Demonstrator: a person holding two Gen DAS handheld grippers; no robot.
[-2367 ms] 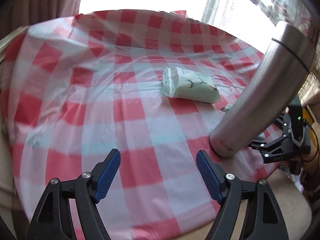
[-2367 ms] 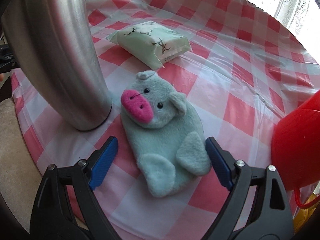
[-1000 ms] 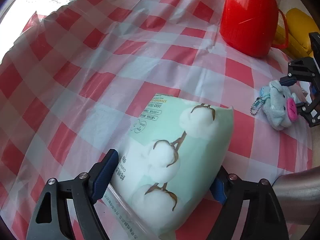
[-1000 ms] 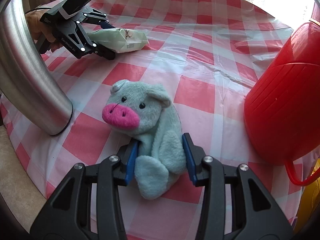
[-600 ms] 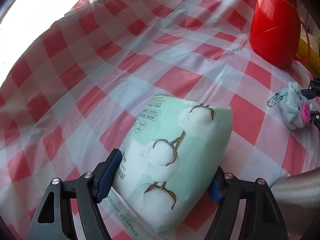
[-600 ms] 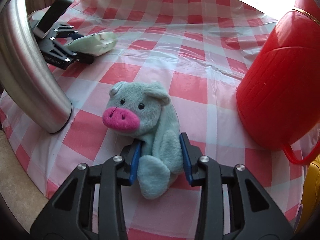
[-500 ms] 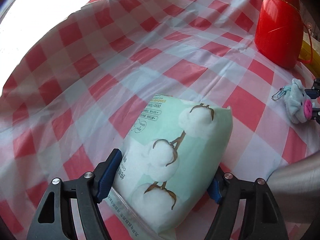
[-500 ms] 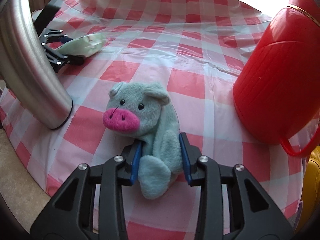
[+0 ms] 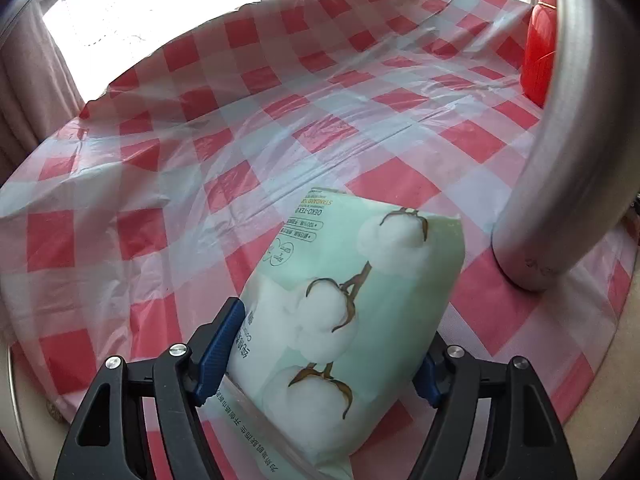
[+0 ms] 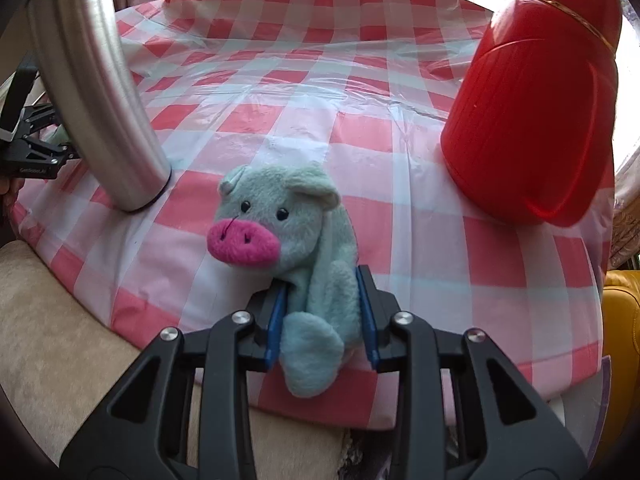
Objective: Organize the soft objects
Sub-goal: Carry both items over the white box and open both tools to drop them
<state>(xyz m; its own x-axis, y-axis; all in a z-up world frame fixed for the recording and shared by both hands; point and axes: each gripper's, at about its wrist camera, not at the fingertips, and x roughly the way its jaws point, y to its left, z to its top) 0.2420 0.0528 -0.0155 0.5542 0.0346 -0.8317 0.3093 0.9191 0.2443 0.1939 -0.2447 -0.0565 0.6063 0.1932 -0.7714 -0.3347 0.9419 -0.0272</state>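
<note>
Both grippers loaded. We read the left gripper [image 9: 326, 354] as clamped across the pale green cotton-pad pack [image 9: 348, 308], which is carried over the checked desk [image 9: 240, 128]; its jaws have just narrowed a little on the pack. The right gripper [image 10: 322, 320] is clenched on the lower body of the plush pig [image 10: 296, 256], held above the near edge of the desk, its jaws having just squeezed in further.

Risks, as we judge them: the pack's film is slick and the pack bulges, so it could slide out forward if tilted more. The steel flask [image 9: 560, 160] stands close on its right and could be knocked in a sideways swing. The pig is held low, so its head may sag.

Only the right wrist view shows the red jug [image 10: 532, 112] in full and the left gripper's body behind the flask; only the left shows the pack's print.
</note>
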